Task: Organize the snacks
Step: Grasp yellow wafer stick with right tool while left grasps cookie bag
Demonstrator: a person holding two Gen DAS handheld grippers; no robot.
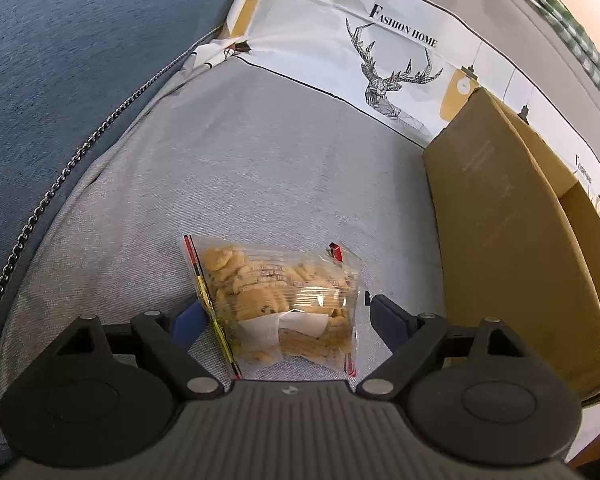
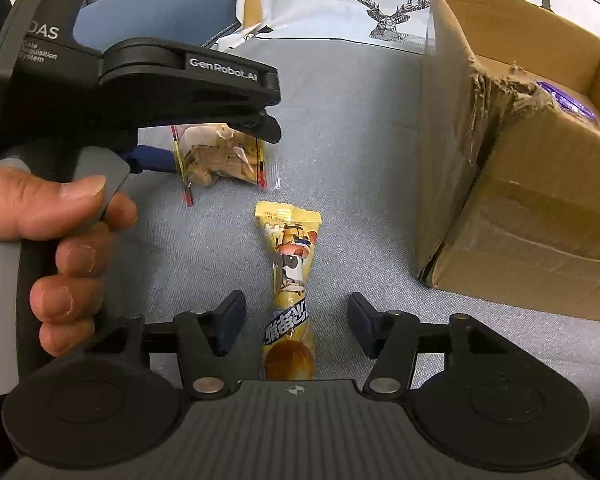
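Note:
A clear bag of biscuits [image 1: 284,300] with red seams lies on the grey cloth. My left gripper [image 1: 286,312] is open around it, one blue pad on each side, not squeezing it. The bag also shows in the right wrist view [image 2: 220,158] under the left gripper [image 2: 204,148]. A yellow snack packet [image 2: 290,288] lies lengthwise on the cloth. My right gripper [image 2: 296,324] is open with the packet's near end between its fingers. A brown cardboard box [image 2: 520,184] stands open to the right; something purple [image 2: 568,100] lies inside.
The grey cloth [image 1: 240,168] has a white border printed with a deer and "FASHION HOME" [image 1: 400,60] at the back. A blue surface [image 1: 80,40] lies beyond its left edge. A hand [image 2: 60,232] holds the left gripper's handle.

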